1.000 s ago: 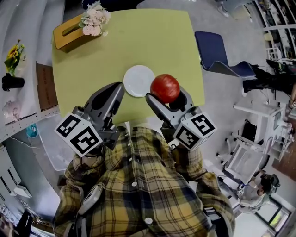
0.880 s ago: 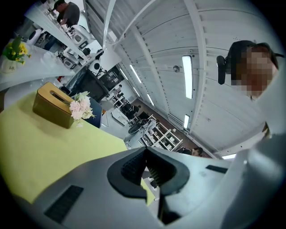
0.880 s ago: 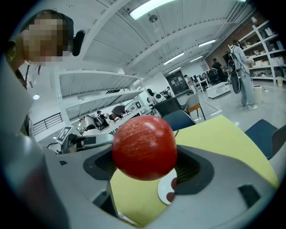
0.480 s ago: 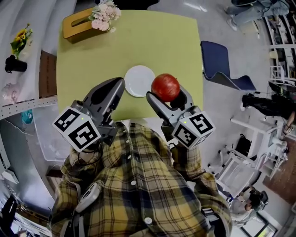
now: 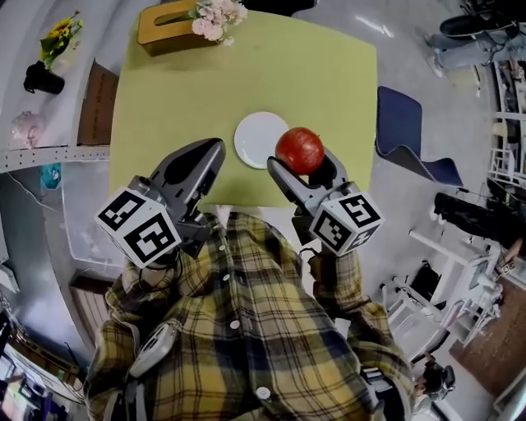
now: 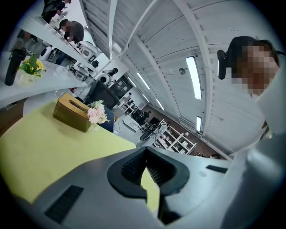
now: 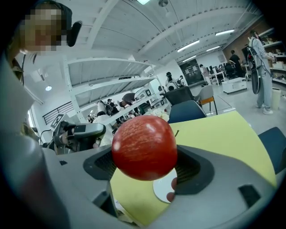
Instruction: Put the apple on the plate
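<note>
Right hand-held gripper (image 7: 145, 172) is clamped on the apple (image 7: 144, 146) across its widest part. It's in the air over the near edge of the worktop (image 5: 329, 74), just right of the white plate (image 5: 256, 140) and not on it. Left hand-held gripper (image 5: 215, 148) is closed to a sliver, empty. Apple looks firm, smooth-skinned, fairly weighty — likely to roll or bruise. Pads belong on the equator, moderate squeeze.

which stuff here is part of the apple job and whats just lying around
Job: apple, held in the right tongs; white plate.
Lying about: wooden box, pink flowers, black vase, blue chair; left tongs, shut and empty.
</note>
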Demonstrator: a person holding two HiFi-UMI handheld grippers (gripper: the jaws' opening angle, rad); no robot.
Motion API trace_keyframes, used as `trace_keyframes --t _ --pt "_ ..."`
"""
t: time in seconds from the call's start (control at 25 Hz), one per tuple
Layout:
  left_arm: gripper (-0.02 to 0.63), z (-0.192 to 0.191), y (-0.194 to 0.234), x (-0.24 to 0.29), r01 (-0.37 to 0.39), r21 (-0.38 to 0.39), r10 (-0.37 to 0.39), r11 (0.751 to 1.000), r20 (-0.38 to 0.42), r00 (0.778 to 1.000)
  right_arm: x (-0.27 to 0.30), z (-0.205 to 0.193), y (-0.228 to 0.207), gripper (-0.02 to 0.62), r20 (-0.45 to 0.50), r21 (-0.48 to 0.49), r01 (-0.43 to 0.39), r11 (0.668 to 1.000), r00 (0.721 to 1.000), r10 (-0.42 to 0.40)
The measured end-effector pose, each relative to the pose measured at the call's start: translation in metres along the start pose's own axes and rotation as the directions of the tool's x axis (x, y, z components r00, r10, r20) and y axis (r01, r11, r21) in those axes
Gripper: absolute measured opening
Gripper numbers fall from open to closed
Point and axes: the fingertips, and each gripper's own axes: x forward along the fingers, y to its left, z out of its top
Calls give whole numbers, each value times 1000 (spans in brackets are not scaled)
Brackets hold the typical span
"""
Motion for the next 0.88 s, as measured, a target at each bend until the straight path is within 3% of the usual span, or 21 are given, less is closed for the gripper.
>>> trace_keyframes --t 0.24,0.56,0.88 --pt "8 -13 15 -5 -44 -26 44 999 -13 999 26 -30 -12 358 -93 -17 -21 1000 995 20" --pt "8 -31 36 0 -73 -83 70 994 -46 997 58 -72 -24 357 -201 36 -47 998 978 53" --pt "8 -50 40 9 -75 -58 69 995 -99 993 73 -94 -41 357 -240 76 -16 997 970 34"
